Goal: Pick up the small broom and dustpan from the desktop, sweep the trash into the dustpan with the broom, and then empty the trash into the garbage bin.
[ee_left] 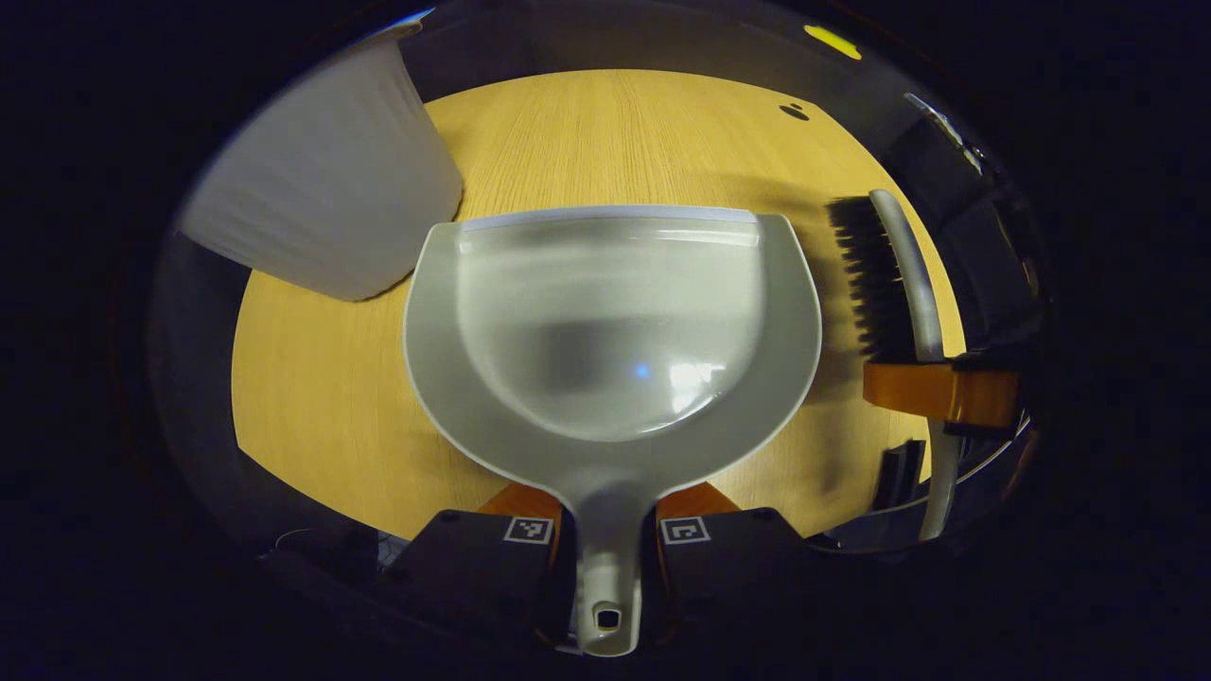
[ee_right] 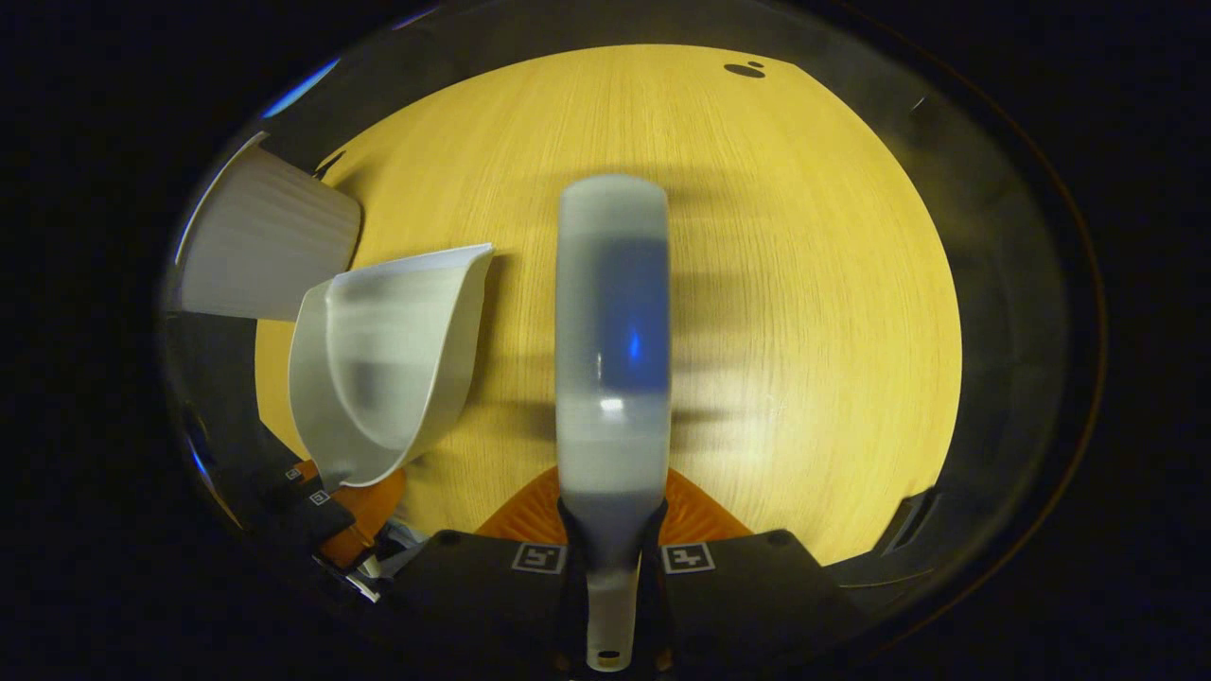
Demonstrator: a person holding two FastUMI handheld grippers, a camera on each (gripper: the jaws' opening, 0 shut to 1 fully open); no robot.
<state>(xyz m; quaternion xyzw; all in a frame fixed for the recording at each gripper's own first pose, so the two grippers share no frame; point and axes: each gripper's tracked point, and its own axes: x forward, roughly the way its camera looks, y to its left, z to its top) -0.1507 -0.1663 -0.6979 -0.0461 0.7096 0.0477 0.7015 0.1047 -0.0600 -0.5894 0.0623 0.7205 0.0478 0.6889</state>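
Left gripper (ee_left: 605, 530) is clamping the grey plastic dustpan (ee_left: 610, 331) by its handle, pan ahead, white ribbed bin (ee_left: 331, 189) beyond-left; right gripper (ee_right: 613, 558) is gripping the black-bristled grey broom (ee_right: 613, 340); no trash visible, so tilting risks spilling nothing yet

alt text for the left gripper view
The left gripper clamps the handle of a grey dustpan held over a wooden desktop. A white garbage bin stands at upper left; the broom is on the right.
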